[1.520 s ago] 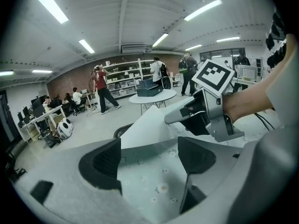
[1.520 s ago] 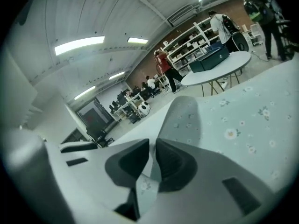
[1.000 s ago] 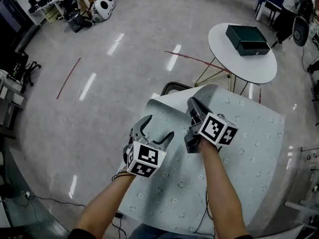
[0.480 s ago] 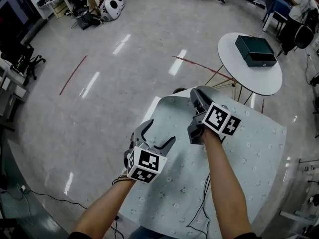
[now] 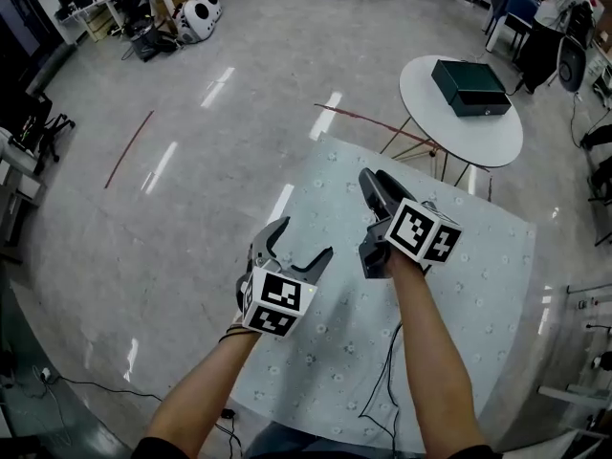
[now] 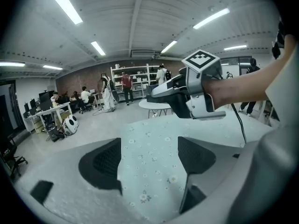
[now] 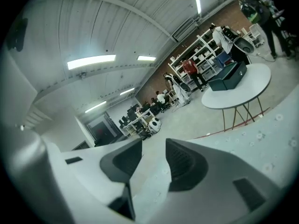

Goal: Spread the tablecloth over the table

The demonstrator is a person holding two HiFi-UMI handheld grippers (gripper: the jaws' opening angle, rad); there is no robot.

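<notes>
The tablecloth [image 5: 478, 285], pale blue-grey with small flowers, lies flat over the table and hides it completely, so the top and legs cannot be made out. Its far left corner sits by a thin red line [image 5: 368, 120] on the floor. Its near edge is partly cut off behind the person's arms and the bottom of the head view.

The left gripper [image 5: 298, 245] hangs over the left edge of the covered table. Its jaws stand wide apart with nothing between them, only flowered cloth below. The right gripper [image 5: 375, 182] is over the middle of the cloth, toward the far edge. Its jaws are opening, a narrow gap shows between the pads, and nothing is caught in it. Whether either gripper touches the cloth cannot be told.

Beyond the far edge stands a round white table [image 5: 497, 137] with a dark box [image 5: 469, 86] on it. Any label on the box is too small to read. The only print that shows clearly is the black-and-white square pattern on each gripper's cube. People and shelves at the back of the room are too small and blurred to make out
</notes>
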